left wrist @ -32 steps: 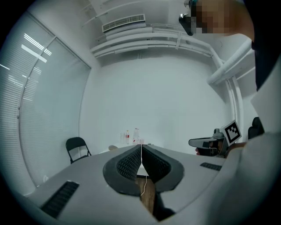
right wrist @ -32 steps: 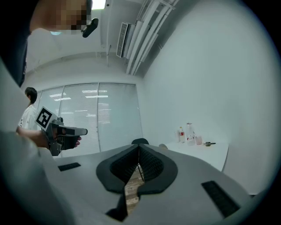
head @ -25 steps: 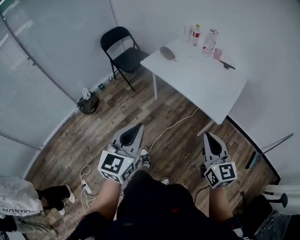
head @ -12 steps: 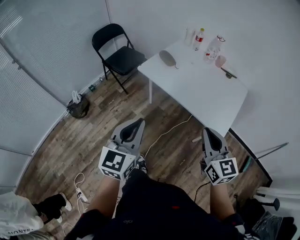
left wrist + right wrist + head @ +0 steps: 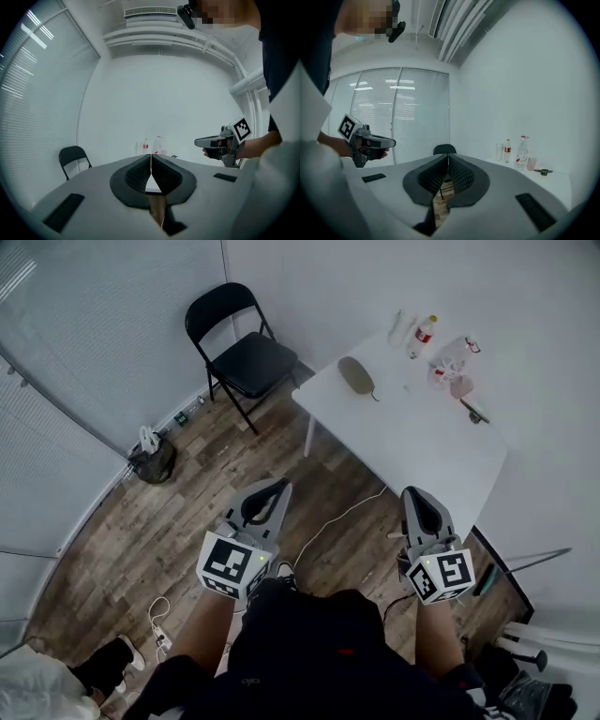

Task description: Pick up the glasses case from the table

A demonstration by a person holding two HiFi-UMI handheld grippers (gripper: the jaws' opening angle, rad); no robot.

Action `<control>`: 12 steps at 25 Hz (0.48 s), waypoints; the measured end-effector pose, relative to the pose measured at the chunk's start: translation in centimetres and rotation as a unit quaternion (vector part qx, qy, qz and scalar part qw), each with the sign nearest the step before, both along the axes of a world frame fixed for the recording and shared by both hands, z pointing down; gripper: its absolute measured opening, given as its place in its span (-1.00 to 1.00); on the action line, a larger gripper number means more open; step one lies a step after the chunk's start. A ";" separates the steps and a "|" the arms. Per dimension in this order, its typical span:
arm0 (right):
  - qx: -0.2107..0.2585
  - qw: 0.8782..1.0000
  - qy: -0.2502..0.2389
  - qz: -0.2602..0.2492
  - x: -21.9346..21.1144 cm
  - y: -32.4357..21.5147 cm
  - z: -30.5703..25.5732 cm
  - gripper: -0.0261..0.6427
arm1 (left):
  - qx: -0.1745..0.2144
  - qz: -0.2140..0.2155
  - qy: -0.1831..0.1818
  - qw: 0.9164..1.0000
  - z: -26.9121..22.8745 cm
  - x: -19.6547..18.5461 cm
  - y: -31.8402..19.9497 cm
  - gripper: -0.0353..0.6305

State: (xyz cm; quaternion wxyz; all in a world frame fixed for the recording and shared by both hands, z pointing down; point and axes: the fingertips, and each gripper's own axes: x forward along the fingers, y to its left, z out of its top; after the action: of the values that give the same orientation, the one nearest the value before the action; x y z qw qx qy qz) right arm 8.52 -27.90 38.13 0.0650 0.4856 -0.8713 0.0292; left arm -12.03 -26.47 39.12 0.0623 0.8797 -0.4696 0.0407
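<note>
The glasses case, a grey-olive oval, lies on the white table near its far left corner in the head view. My left gripper is held over the wooden floor, well short of the table, its jaws shut and empty. My right gripper hovers just before the table's near edge, jaws shut with nothing between them. Each gripper shows in the other's view: the right gripper, the left gripper. The case is hidden in both gripper views.
A black folding chair stands left of the table. Bottles, a clear bottle, a pink cup and a dark tool sit at the table's far side. A white cable runs across the floor. A dark bag leans by the blinds.
The person has walked toward the table: table, chair and case sit nearer and shifted right in the head view. Both grippers keep their shut pose in front of the body.
</note>
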 end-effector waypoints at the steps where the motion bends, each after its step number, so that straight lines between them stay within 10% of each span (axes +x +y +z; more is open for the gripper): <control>1: -0.002 1.000 -0.001 0.000 -0.5 -0.8 0.1 -0.86 | 0.000 0.001 -0.001 1.000 0.1 -0.5 -0.8 -0.82; 12: -0.015 1.000 0.004 -0.006 -0.4 -8.5 1.5 -0.86 | -0.013 -0.016 0.007 1.000 1.3 -1.4 -7.6 -0.82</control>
State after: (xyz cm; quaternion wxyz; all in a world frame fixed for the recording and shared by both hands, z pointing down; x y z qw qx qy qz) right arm 8.14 -36.44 39.61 0.0760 0.4791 -0.8735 0.0402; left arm -13.43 -34.10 40.39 0.0772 0.8717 -0.4822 0.0397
